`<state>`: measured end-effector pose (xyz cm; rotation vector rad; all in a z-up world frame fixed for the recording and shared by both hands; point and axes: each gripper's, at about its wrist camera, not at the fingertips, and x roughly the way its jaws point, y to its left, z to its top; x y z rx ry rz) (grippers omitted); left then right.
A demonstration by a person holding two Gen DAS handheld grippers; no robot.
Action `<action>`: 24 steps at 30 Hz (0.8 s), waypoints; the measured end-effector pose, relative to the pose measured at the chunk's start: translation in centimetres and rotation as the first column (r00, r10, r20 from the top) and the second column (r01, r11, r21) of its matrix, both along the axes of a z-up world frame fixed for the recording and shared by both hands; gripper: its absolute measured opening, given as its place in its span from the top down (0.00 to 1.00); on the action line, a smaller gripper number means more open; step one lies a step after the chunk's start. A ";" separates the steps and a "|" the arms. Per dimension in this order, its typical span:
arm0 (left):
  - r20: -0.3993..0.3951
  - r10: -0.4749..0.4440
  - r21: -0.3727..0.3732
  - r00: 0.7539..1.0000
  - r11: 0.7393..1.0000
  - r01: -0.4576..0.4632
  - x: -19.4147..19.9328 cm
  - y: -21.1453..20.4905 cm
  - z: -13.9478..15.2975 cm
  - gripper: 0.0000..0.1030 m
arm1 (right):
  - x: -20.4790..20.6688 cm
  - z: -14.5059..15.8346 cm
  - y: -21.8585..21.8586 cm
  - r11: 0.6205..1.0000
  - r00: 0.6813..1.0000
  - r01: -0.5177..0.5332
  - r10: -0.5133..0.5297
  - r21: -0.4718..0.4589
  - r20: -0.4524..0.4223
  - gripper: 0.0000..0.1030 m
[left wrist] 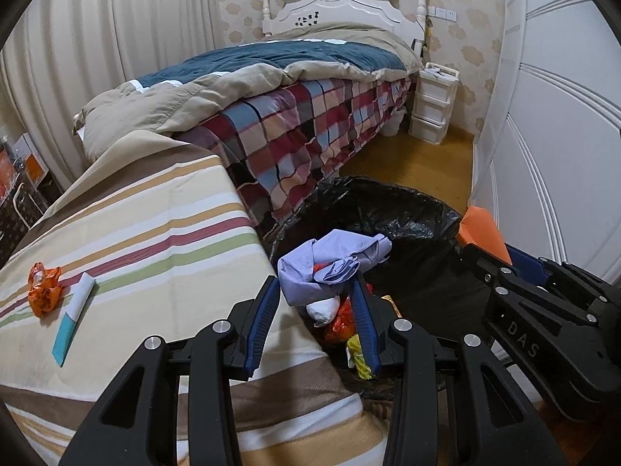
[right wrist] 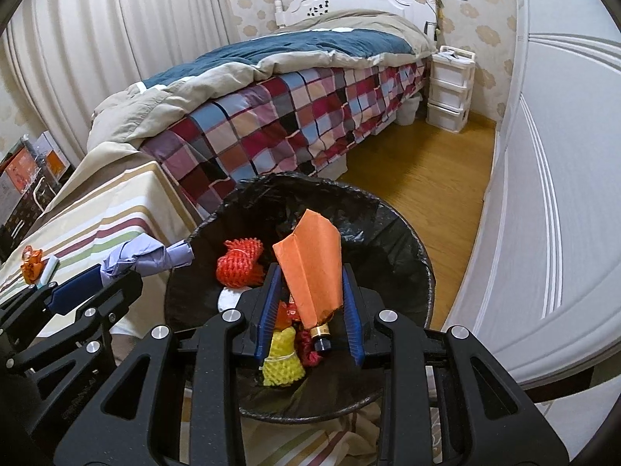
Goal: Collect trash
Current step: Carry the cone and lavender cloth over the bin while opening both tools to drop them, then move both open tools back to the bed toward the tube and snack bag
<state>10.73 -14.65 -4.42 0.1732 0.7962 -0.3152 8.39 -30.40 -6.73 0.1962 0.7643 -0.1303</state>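
My left gripper [left wrist: 315, 291] is shut on a crumpled lavender paper [left wrist: 326, 266] and holds it at the near rim of the black-lined trash bin [left wrist: 419, 217]; the paper also shows in the right wrist view [right wrist: 147, 258]. My right gripper [right wrist: 310, 272] is shut on a folded orange paper [right wrist: 312, 264] and holds it over the bin [right wrist: 388, 217]. Inside the bin lie a red net [right wrist: 238, 262], a yellow net [right wrist: 283, 361] and a white wad [left wrist: 322, 308]. An orange wrapper [left wrist: 44, 289] and a white-and-teal packet [left wrist: 75, 316] lie on the striped cloth [left wrist: 155, 233].
A bed with a plaid cover [left wrist: 302, 132] stands behind the bin. A white drawer unit [left wrist: 432, 103] stands by the headboard. A white wardrobe [left wrist: 555, 136] runs along the right. Boxes [left wrist: 23, 163] stand at far left. The wooden floor [right wrist: 423, 178] lies between bed and wardrobe.
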 end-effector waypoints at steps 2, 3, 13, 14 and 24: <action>-0.001 0.001 0.004 1.000 1.000 -0.001 0.0 -0.1 -0.1 0.60 | 0.1 -0.3 -0.1 1.000 1.000 0.006 -0.006 -0.001 -0.003 0.69; -0.003 0.002 0.006 1.000 1.000 -0.002 0.0 -0.1 -0.1 0.58 | 0.1 -0.4 -0.2 1.000 1.000 0.012 -0.012 -0.001 -0.006 0.63; 0.025 0.045 -0.013 0.999 0.999 -0.045 -0.5 1.5 0.5 0.30 | -0.7 -0.4 0.4 0.999 0.999 0.037 -0.037 -0.019 -0.007 0.42; 0.028 0.051 -0.012 0.998 0.999 -0.050 -0.6 1.9 0.5 0.29 | -0.8 -0.3 0.6 0.999 0.999 0.036 -0.036 -0.019 -0.006 0.40; 0.021 0.173 -0.021 0.985 0.985 -0.172 -1.6 8.9 0.9 0.29 | -1.3 0.9 4.5 0.999 0.999 -0.032 0.032 -0.011 0.007 0.36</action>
